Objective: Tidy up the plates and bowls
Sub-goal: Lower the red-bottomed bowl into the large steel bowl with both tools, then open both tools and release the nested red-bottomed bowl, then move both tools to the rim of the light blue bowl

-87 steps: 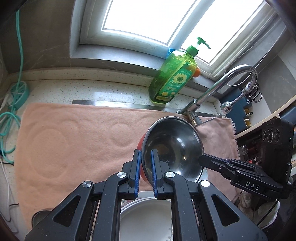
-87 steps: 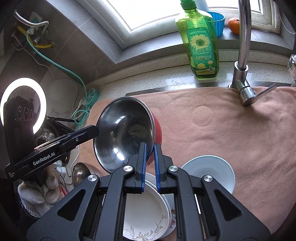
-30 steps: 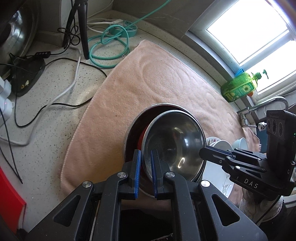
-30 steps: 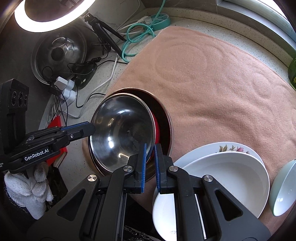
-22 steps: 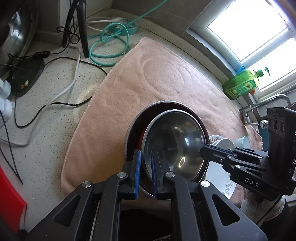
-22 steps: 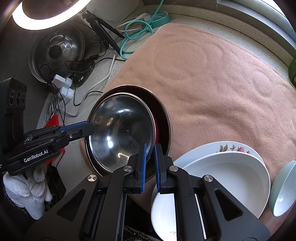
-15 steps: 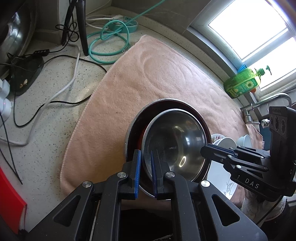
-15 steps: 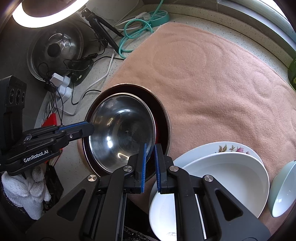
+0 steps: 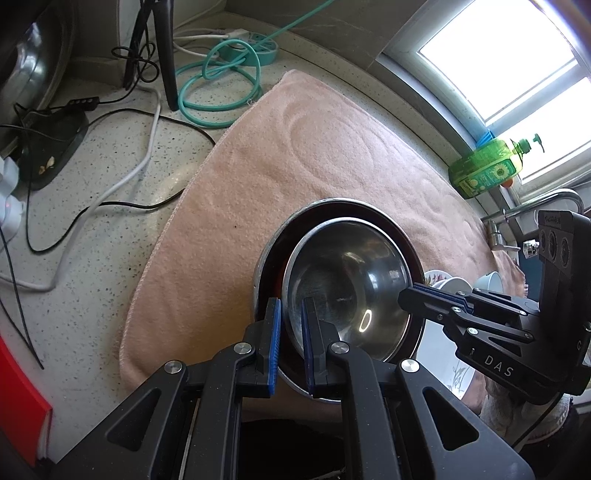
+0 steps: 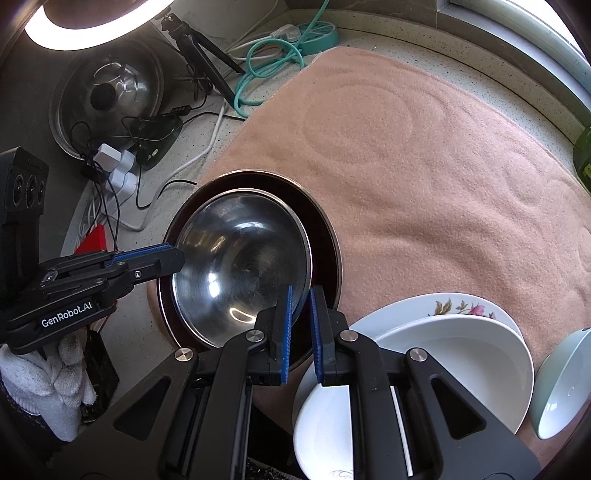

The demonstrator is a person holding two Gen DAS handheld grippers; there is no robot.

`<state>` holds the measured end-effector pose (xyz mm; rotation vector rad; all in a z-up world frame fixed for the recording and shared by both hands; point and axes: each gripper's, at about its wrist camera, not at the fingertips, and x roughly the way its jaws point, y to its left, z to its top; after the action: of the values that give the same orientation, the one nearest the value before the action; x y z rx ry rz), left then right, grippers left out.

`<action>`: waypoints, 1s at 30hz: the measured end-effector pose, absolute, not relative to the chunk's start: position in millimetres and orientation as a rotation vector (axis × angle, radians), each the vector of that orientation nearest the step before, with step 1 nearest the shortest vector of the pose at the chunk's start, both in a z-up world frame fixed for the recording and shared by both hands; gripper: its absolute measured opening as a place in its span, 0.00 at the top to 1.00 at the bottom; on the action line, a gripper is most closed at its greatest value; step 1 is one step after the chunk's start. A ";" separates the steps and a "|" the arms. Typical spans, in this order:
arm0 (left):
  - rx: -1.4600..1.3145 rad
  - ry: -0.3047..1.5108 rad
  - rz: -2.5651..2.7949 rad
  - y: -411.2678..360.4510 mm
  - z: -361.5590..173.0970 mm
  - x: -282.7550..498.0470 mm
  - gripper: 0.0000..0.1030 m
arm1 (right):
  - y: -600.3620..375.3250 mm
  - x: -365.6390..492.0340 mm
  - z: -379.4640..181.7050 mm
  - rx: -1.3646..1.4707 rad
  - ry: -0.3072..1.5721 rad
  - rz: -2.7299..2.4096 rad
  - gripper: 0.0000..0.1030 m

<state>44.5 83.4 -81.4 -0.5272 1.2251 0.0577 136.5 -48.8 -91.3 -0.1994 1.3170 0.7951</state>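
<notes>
Steel bowl (image 9: 347, 280): nested inside larger dark-rimmed bowl (image 9: 384, 212) on pink towel (image 9: 295, 147). Left gripper (image 9: 290, 334) and right gripper (image 10: 300, 321) each pinch its rim. Risk: uneven release tips bowl, clattering against larger bowl.

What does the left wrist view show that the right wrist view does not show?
Only the left wrist view shows the window, the tap and the whole soap bottle. Only the right wrist view shows the ring light, the pot lid and the full white plates. Both show the steel bowl inside the larger dark bowl on the towel, with the left gripper and right gripper each clamped on its rim.
</notes>
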 end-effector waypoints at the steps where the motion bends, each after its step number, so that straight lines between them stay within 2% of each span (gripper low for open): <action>1: -0.525 1.225 0.060 83.2 -81.3 44.6 0.91 | -48.5 136.2 -90.9 -0.203 1.315 0.796 0.90; 4: -0.518 1.224 0.057 82.5 -80.9 44.7 0.91 | -48.8 135.3 -89.4 -0.205 1.306 0.798 0.86; 8: -0.525 1.214 0.053 83.8 -78.0 44.0 0.89 | -48.5 134.7 -83.1 -0.193 1.282 0.815 0.69; 10: -0.527 1.211 0.054 84.9 -75.4 44.2 0.83 | -48.5 133.9 -78.8 -0.182 1.269 0.826 0.63; 11: -0.529 1.205 0.057 85.2 -73.5 43.6 0.77 | -48.7 133.3 -77.0 -0.174 1.268 0.835 0.58; 14: -0.513 1.188 0.059 85.8 -67.1 42.8 0.68 | -51.6 133.7 -71.1 -0.165 1.245 0.829 0.43; 15: -0.505 1.180 0.065 86.1 -64.7 42.4 0.61 | -53.4 133.9 -68.7 -0.159 1.237 0.830 0.40; 17: -0.497 1.165 0.070 87.3 -60.6 41.2 0.54 | -56.7 134.3 -63.9 -0.155 1.220 0.823 0.38; 19: -0.481 1.150 0.082 88.0 -55.6 41.1 0.53 | -60.8 134.4 -57.2 -0.159 1.191 0.807 0.35; 21: -0.461 1.134 0.093 88.6 -49.9 41.2 0.47 | -67.0 135.6 -49.9 -0.166 1.154 0.783 0.23; 23: -0.437 1.111 0.099 89.0 -44.0 41.0 0.39 | -75.1 138.3 -44.0 -0.154 1.135 0.763 0.19; 30: -0.372 1.061 0.095 78.9 -31.0 42.1 0.36 | -103.6 144.4 -28.1 -0.121 1.090 0.701 0.19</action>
<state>42.1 78.9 -31.0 -0.3722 1.0609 0.0952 144.4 -103.6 -28.1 -0.1214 1.0897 0.7006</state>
